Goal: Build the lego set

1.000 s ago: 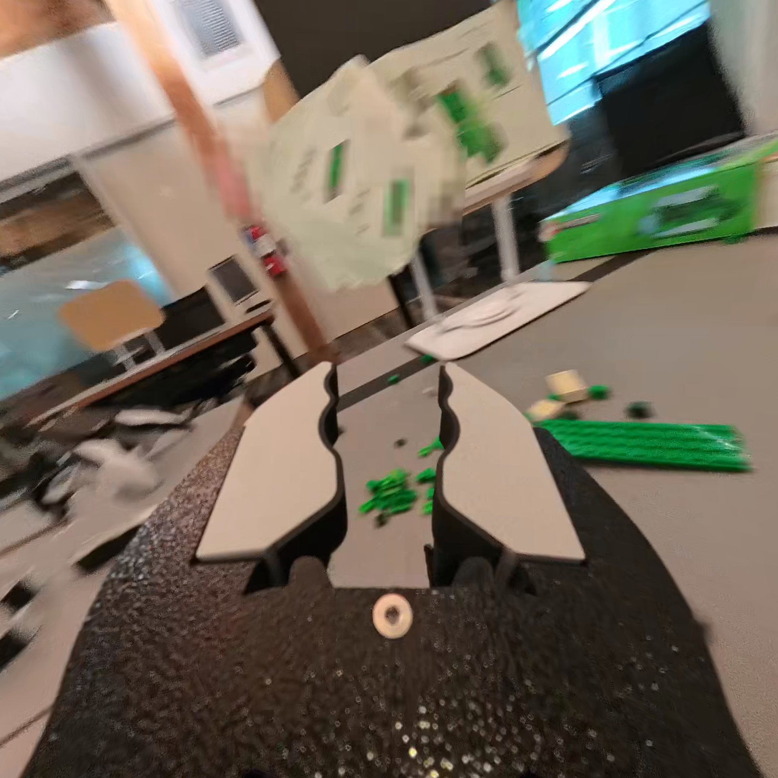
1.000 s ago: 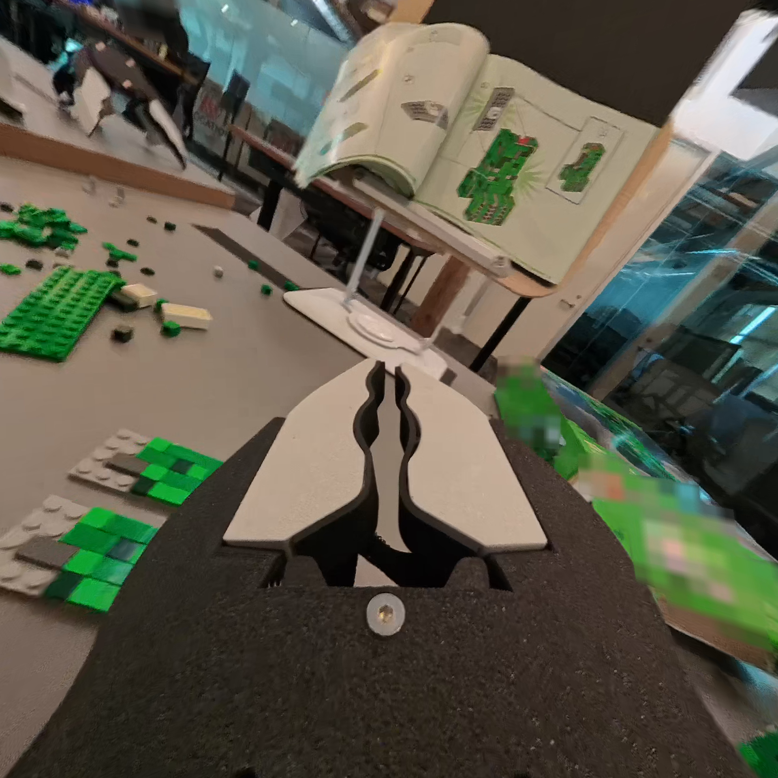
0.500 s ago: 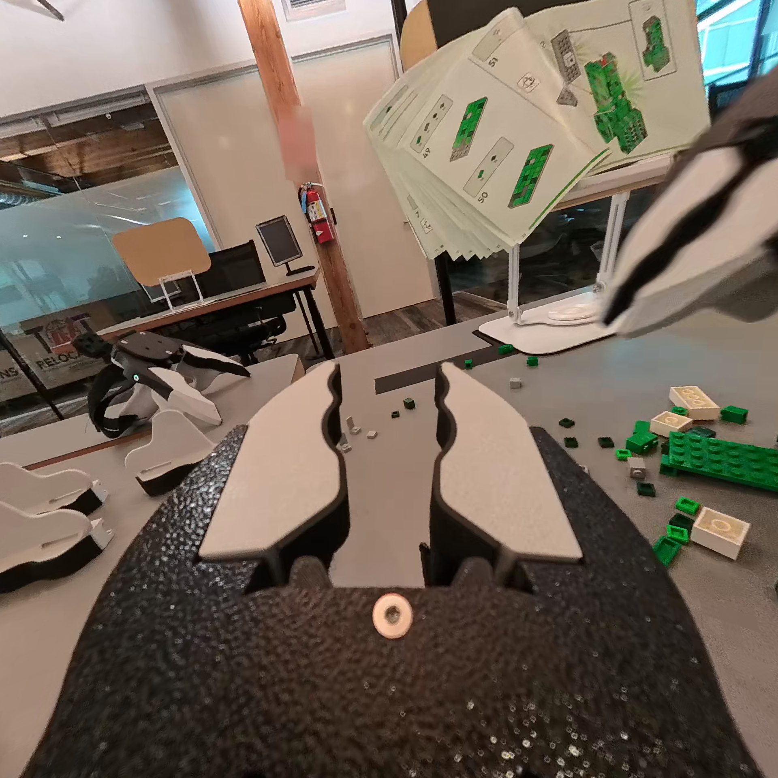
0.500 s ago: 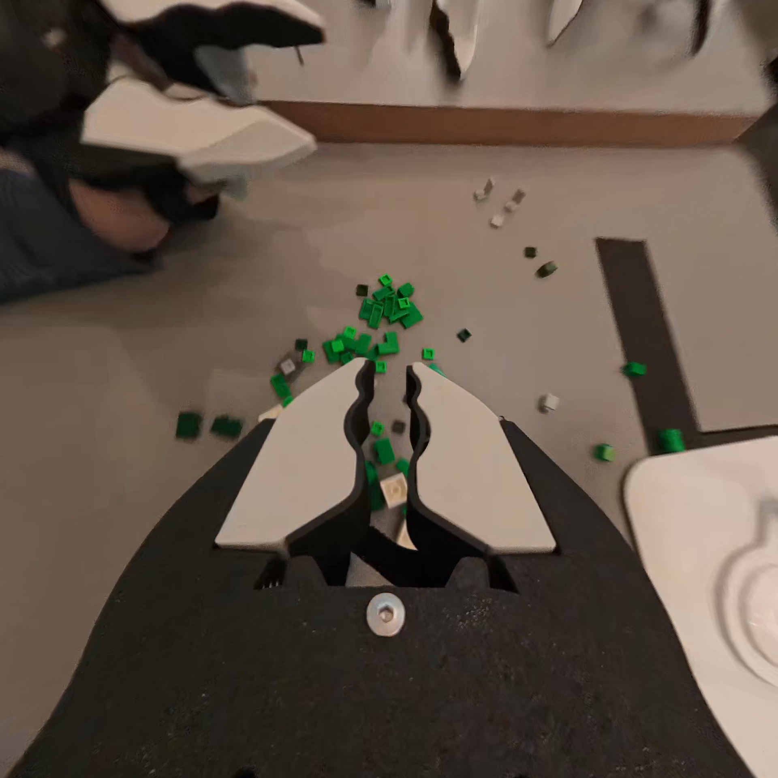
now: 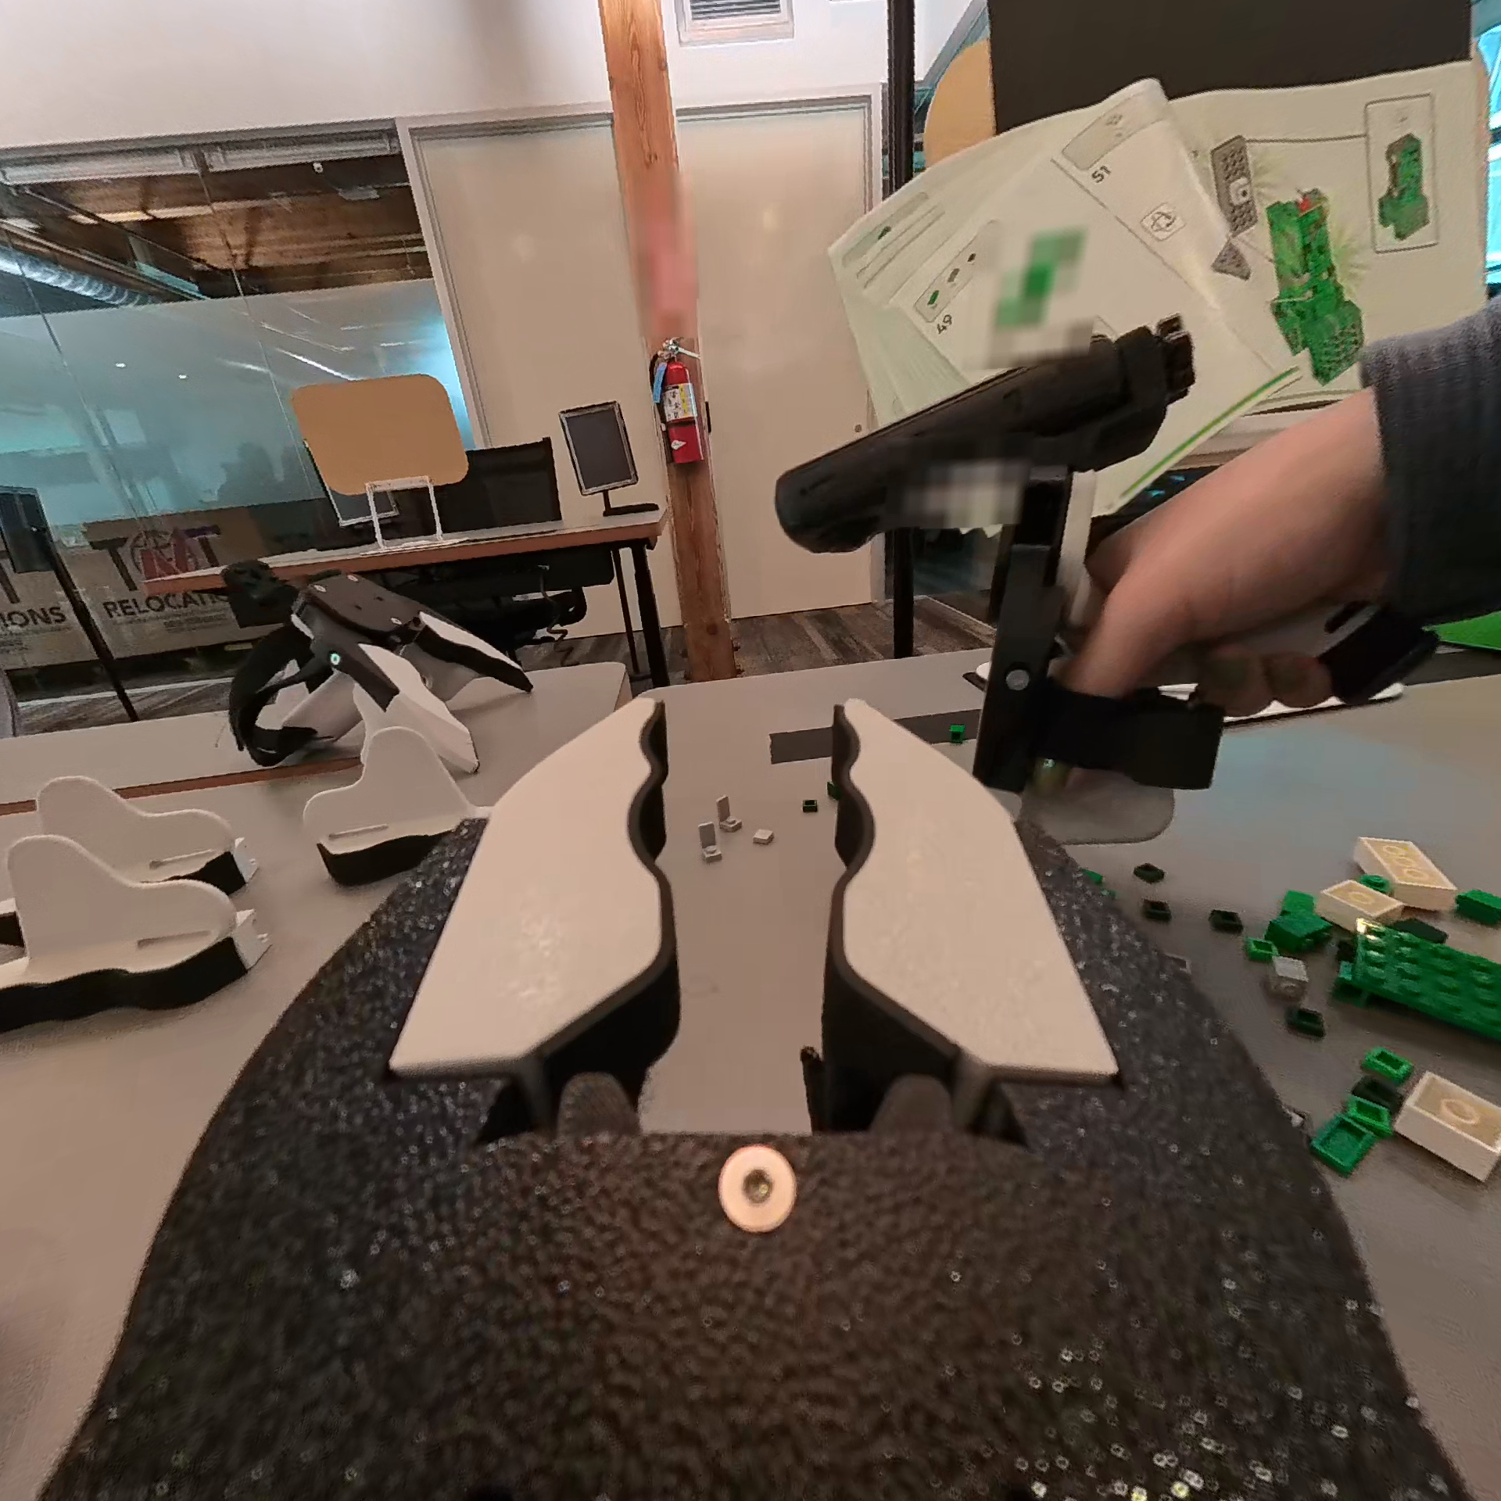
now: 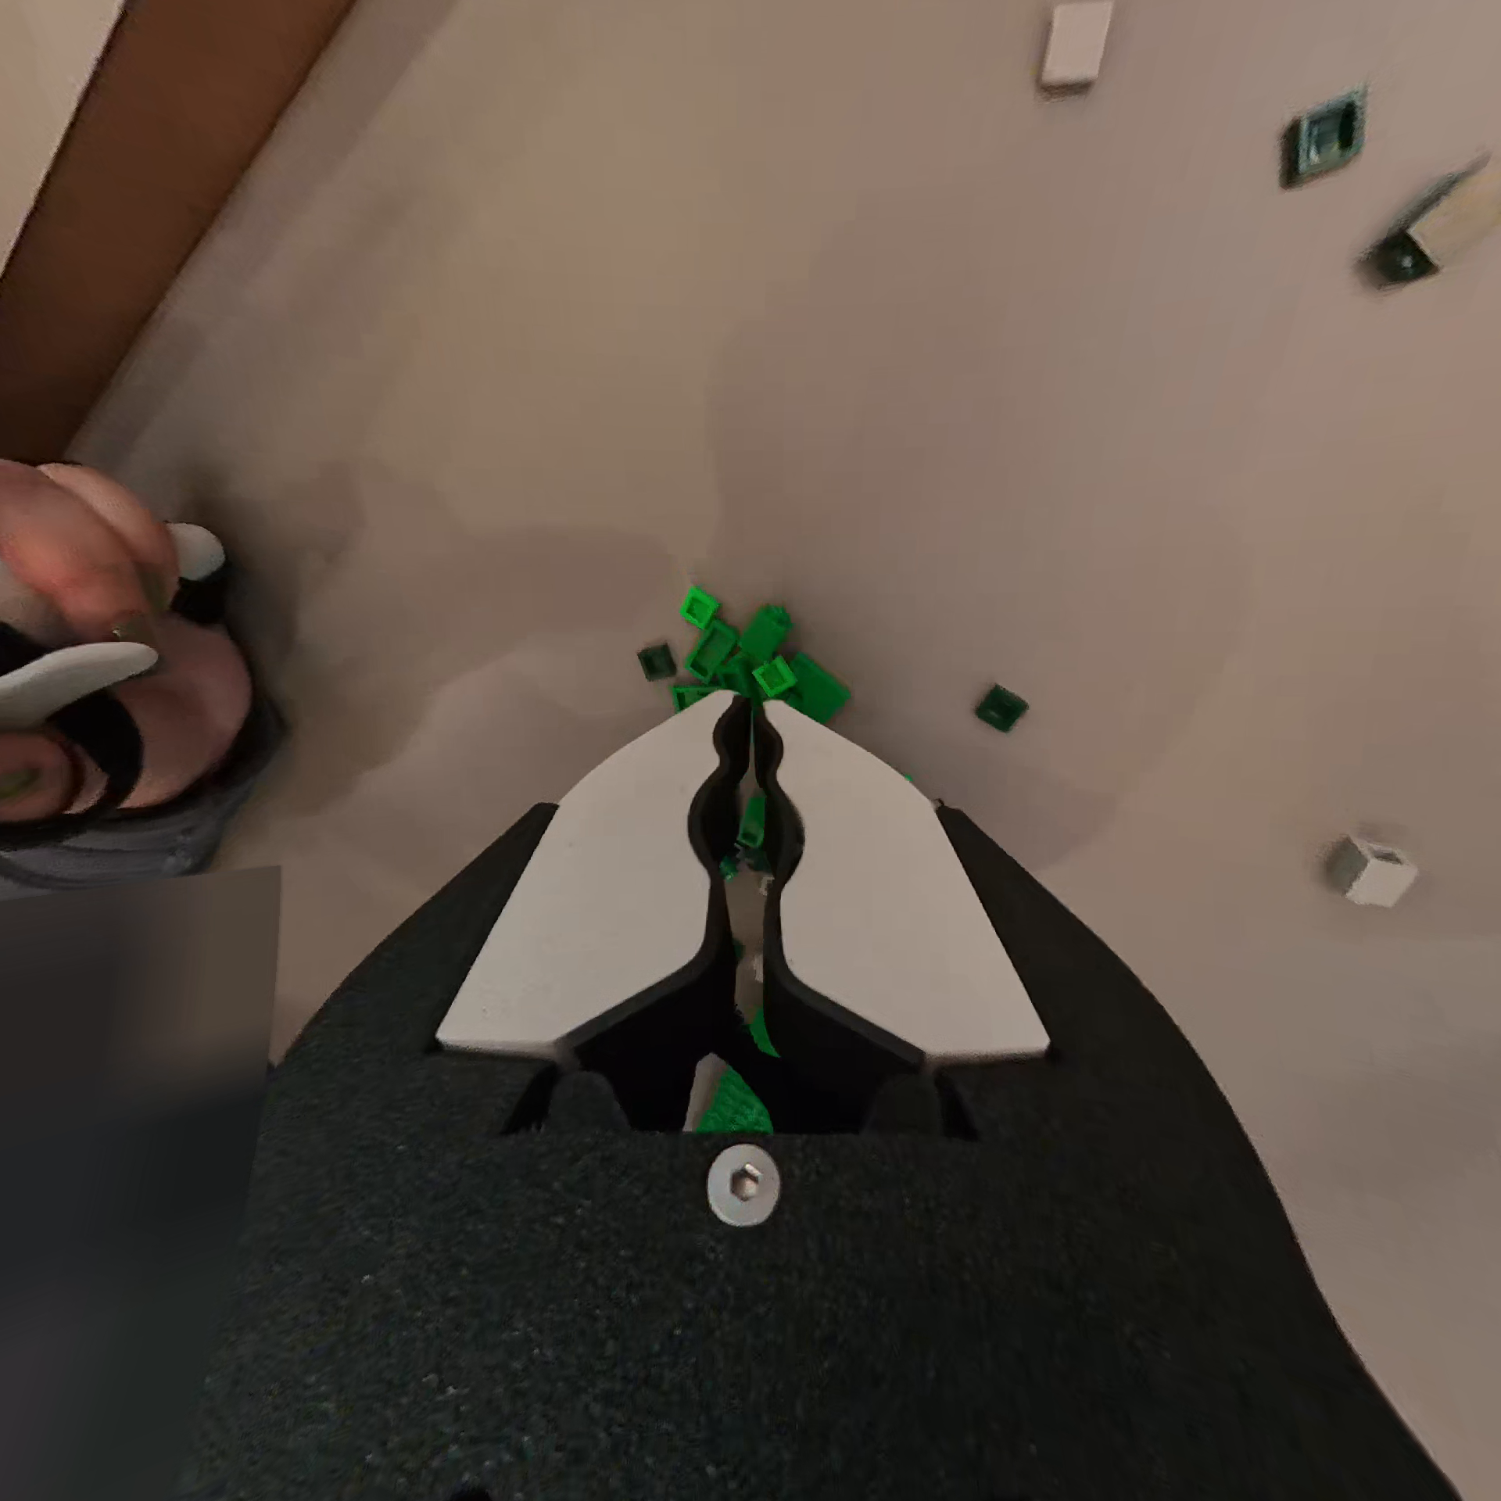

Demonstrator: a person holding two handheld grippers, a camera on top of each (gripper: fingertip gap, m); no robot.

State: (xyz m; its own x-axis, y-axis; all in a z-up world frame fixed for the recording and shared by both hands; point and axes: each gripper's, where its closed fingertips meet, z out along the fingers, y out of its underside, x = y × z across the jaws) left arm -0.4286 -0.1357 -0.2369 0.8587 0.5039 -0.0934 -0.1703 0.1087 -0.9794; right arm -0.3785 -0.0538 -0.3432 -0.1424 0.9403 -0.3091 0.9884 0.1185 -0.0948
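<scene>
Right fingers dip into green pile; left idle.
Right gripper fingers pressed together at bright green pieces, mid-surface; any catch unclear. Left gripper fingers spread, empty.

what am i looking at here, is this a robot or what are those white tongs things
No robot: a person holds a hand-held gripper in each hand, and each picture comes from a camera on one gripper, looking along its white fingers.

Left view: the left tongs stand open above a grey table, nothing between them. Beyond lie tiny grey pieces, green and cream bricks, and an open instruction booklet. A hand points the other gripper down.

Right view: the right tongs look straight down, tips closed at a heap of small green bricks. Whether they pinch one is unclear.
</scene>
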